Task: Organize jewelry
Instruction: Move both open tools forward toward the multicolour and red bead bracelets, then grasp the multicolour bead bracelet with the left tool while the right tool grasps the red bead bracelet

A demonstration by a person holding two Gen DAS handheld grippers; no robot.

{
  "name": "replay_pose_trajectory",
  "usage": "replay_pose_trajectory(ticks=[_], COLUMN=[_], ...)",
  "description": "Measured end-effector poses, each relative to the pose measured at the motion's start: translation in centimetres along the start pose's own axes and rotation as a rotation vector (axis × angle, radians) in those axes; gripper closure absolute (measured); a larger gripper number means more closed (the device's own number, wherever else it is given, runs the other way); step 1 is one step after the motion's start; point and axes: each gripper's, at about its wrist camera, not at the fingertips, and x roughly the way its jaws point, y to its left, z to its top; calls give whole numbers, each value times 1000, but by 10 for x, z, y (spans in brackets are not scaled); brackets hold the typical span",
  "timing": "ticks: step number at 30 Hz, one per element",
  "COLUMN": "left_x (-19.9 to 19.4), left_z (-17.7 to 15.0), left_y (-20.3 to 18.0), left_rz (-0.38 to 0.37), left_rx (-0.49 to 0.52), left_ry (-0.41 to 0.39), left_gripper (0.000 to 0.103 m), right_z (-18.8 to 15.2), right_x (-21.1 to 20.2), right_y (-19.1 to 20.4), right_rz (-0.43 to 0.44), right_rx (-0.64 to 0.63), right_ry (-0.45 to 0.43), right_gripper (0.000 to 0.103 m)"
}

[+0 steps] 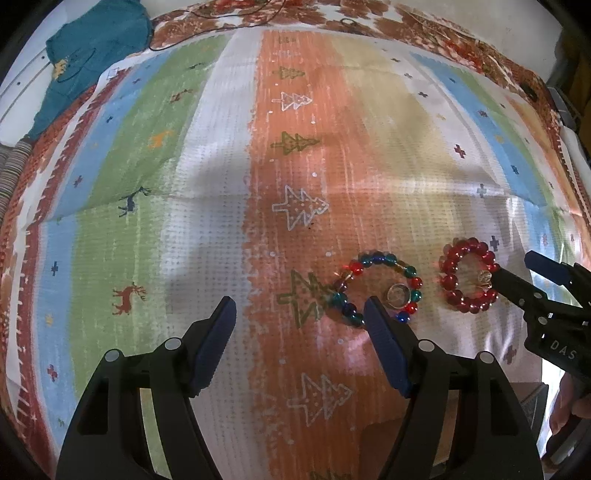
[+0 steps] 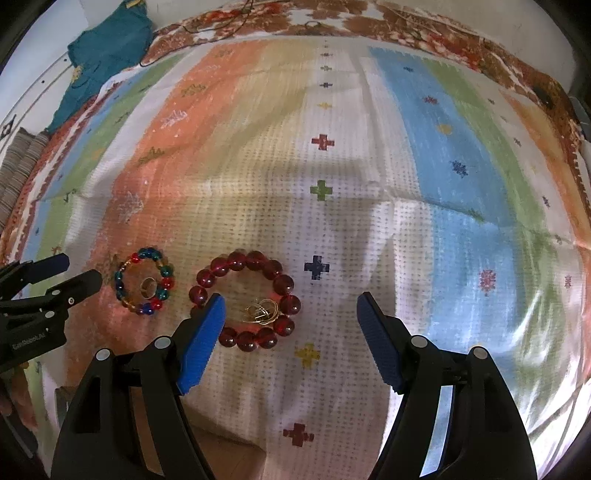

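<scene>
A multicoloured bead bracelet (image 1: 380,291) lies flat on the striped cloth (image 1: 221,206), with a gold ring (image 1: 397,295) inside its loop. A red bead bracelet (image 1: 467,275) lies to its right, with a small tangle of gold jewelry (image 1: 484,277) inside it. My left gripper (image 1: 301,317) is open and empty, just left of the multicoloured bracelet. In the right wrist view the multicoloured bracelet (image 2: 144,281) holds the ring (image 2: 147,287), and the red bracelet (image 2: 245,299) holds the gold tangle (image 2: 263,312). My right gripper (image 2: 290,315) is open and empty above the red bracelet's right side.
A teal garment (image 1: 92,62) lies at the far left past the cloth's edge. A dark cord (image 1: 221,18) runs along the far patterned border. The right gripper's body (image 1: 546,295) reaches in from the right in the left wrist view.
</scene>
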Motion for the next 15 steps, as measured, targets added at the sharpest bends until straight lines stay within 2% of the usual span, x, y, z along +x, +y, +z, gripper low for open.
replay_pose_trajectory(ticks=[9,15], left_x=[14,24], left_z=[8,10], left_y=[-1,-4], left_rz=[-13,25], left_rx=[-2,26], left_ry=[8,18], left_gripper=[32,32], right_z=[10,14], right_x=[17,26], right_y=[0,2], right_rz=[-7,-31], right_rx=[-2,-23], right_ry=[14,14], right_gripper=[30,30])
